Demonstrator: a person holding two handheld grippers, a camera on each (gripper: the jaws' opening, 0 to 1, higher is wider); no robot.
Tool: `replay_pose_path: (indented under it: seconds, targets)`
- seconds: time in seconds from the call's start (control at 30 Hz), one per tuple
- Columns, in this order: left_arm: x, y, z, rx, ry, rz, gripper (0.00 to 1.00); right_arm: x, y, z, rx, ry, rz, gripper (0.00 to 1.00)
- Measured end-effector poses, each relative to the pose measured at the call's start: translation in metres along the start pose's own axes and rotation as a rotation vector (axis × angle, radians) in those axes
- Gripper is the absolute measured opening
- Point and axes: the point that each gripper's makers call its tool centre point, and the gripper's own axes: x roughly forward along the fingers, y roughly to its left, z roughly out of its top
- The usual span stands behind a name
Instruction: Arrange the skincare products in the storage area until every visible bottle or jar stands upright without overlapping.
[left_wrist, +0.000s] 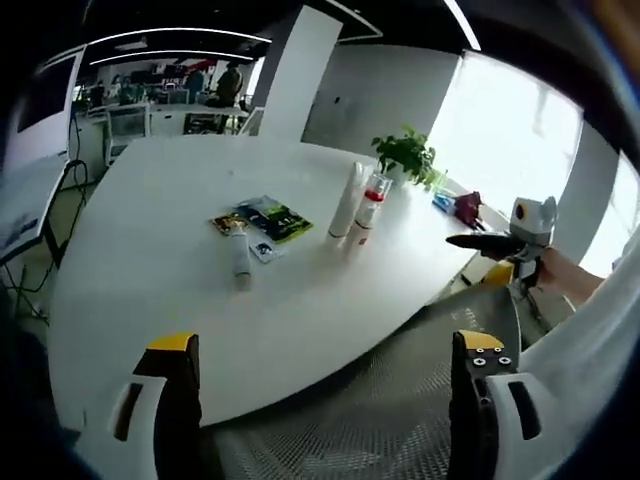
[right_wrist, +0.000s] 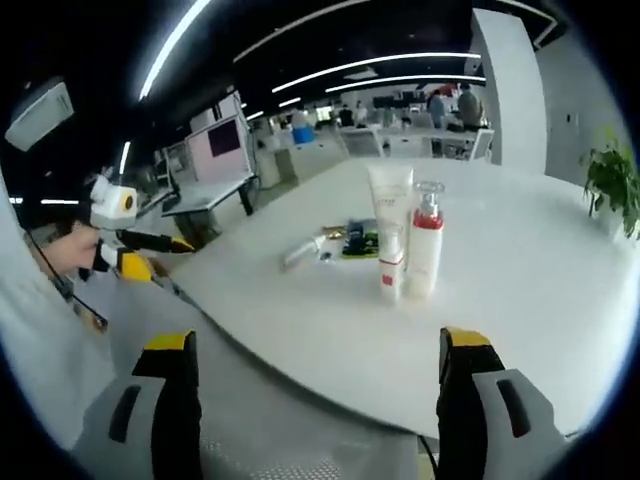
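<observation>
Left gripper view has your left gripper (left_wrist: 320, 400) wide open and empty, held back over the chair mesh (left_wrist: 400, 400), short of the white table (left_wrist: 150, 260). Your right gripper (right_wrist: 315, 395) is equally spread and empty. Beyond, the tube (right_wrist: 388, 225) and pump bottle (right_wrist: 425, 240) stand upright, touching; the small bottle (left_wrist: 240, 256) lies flat by the sachets (left_wrist: 268, 218), probably your next pick.

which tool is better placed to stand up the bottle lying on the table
Left, probably. In the left gripper view the lying bottle sits nearly ahead of the open left tool. In the right gripper view it lies beyond the upright tube and pump bottle, off-centre of the right tool.
</observation>
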Motion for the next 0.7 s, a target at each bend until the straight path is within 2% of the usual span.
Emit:
replay_pose_path:
  seconds: [0.1, 0.3, 0.47, 0.63, 0.7]
  targets:
    - [-0.004, 0.005, 0.001, -0.024, -0.021, -0.002, 0.99, -0.001, 0.005, 0.005, -0.010, -0.015, -0.005, 1.00]
    - [-0.001, 0.010, -0.004, -0.007, 0.013, 0.007, 0.99, -0.003, -0.001, 0.012, -0.021, -0.065, -0.020, 1.00]
    - [0.007, 0.008, 0.003, -0.003, 0.008, -0.012, 0.99, -0.004, -0.009, 0.015, -0.072, -0.082, -0.041, 1.00]
    - [0.011, 0.001, 0.003, 0.015, 0.017, -0.026, 0.99, 0.000, -0.010, 0.017, -0.062, -0.077, -0.045, 1.00]
    - [0.012, 0.000, 0.004, 0.011, 0.015, -0.034, 0.99, 0.001, -0.005, 0.020, -0.060, -0.095, -0.024, 1.00]
